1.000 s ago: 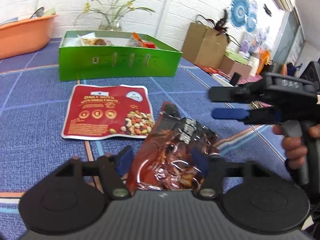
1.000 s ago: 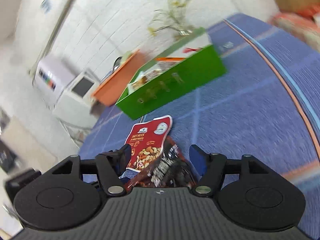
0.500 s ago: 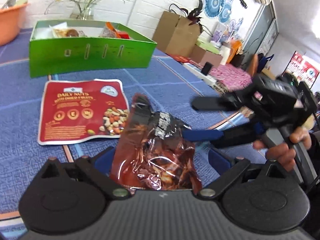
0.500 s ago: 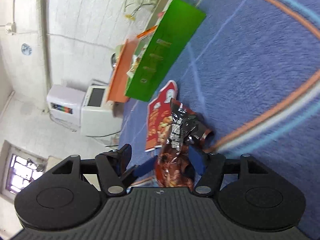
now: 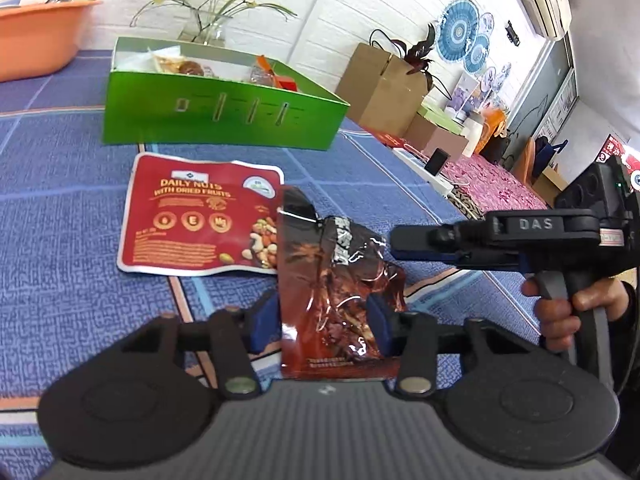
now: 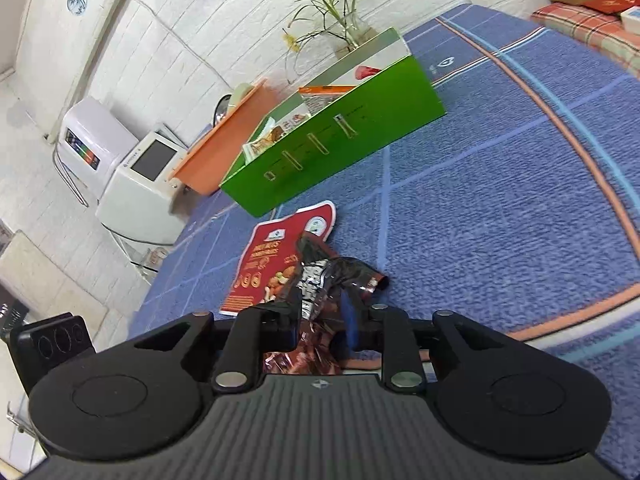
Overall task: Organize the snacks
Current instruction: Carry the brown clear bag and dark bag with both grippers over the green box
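your left gripper had just closed on the crinkly glossy brown snack pouch; your right gripper also closed on it; pouch sat between both, partly over the flat red "daily nuts with dried fruits" pack; green cardboard box beyond.

Right gripper jaws just closed in, pads pressing a crumpled dark brown snack pouch between them. Red nuts pouch flat on blue cloth, just behind, partly overlapped. Green box with snacks farther back, orange basin at far-left edge.
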The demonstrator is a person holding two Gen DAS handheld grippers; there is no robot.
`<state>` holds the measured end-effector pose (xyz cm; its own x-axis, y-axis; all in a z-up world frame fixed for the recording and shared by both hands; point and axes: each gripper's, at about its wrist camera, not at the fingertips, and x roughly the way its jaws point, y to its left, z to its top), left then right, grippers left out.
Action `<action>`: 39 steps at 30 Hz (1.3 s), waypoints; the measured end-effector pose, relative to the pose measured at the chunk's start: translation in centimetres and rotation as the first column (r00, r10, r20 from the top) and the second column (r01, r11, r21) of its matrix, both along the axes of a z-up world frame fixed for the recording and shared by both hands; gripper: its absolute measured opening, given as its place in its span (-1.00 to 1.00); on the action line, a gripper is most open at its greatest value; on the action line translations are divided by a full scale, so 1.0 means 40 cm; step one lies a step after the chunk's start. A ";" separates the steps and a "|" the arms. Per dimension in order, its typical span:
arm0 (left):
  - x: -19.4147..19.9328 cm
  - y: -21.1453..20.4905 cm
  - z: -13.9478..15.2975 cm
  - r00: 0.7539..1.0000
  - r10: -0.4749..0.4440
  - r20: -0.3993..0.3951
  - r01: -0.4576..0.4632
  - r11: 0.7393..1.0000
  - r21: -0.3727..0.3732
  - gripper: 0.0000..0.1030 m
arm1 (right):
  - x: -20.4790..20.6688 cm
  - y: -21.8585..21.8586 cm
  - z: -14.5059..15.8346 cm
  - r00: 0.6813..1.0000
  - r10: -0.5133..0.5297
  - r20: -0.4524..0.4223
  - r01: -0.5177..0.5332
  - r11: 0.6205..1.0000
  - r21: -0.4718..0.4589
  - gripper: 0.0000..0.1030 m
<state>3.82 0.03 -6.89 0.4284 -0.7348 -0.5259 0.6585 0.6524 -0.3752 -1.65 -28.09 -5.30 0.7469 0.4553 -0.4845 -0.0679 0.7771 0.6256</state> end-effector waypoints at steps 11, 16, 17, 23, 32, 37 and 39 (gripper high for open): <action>0.013 0.018 0.001 0.999 -0.005 -0.039 0.004 1.000 -0.021 -0.26 | 0.061 -0.015 -0.062 0.990 0.041 -0.131 -0.017 0.983 0.185 -0.07; 0.008 0.022 0.002 0.999 0.004 -0.042 -0.005 1.000 -0.021 -0.36 | 0.060 0.023 -0.025 0.996 0.089 -0.021 -0.089 0.996 -0.002 -0.34; 0.007 0.022 0.003 0.999 0.008 -0.041 -0.009 1.000 -0.018 -0.37 | 0.049 0.039 -0.009 0.995 0.102 0.020 -0.101 0.993 -0.061 -0.44; -0.017 0.030 0.029 0.998 0.058 0.011 -0.057 0.997 -0.056 -0.38 | -0.011 0.081 0.074 0.959 0.165 0.230 -0.108 0.965 -0.241 -0.67; -0.013 0.050 0.077 0.990 0.127 0.057 -0.122 0.989 -0.084 -0.38 | 0.029 0.075 0.073 0.959 0.159 0.234 -0.111 0.973 -0.203 -0.68; -0.005 0.047 0.102 0.987 0.135 0.084 -0.129 0.989 -0.071 -0.38 | 0.041 0.073 0.074 0.958 0.153 0.242 -0.112 0.978 -0.174 -0.67; -0.004 0.045 0.110 0.986 0.136 0.095 -0.130 0.989 -0.067 -0.38 | 0.044 0.072 0.078 0.956 0.153 0.251 -0.113 0.979 -0.168 -0.67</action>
<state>3.65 1.81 -2.49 0.5719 -0.6968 -0.4329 0.6032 0.7149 -0.3538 0.12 -25.23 -2.20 0.7941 0.4960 -0.3512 -0.3223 0.8337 0.4485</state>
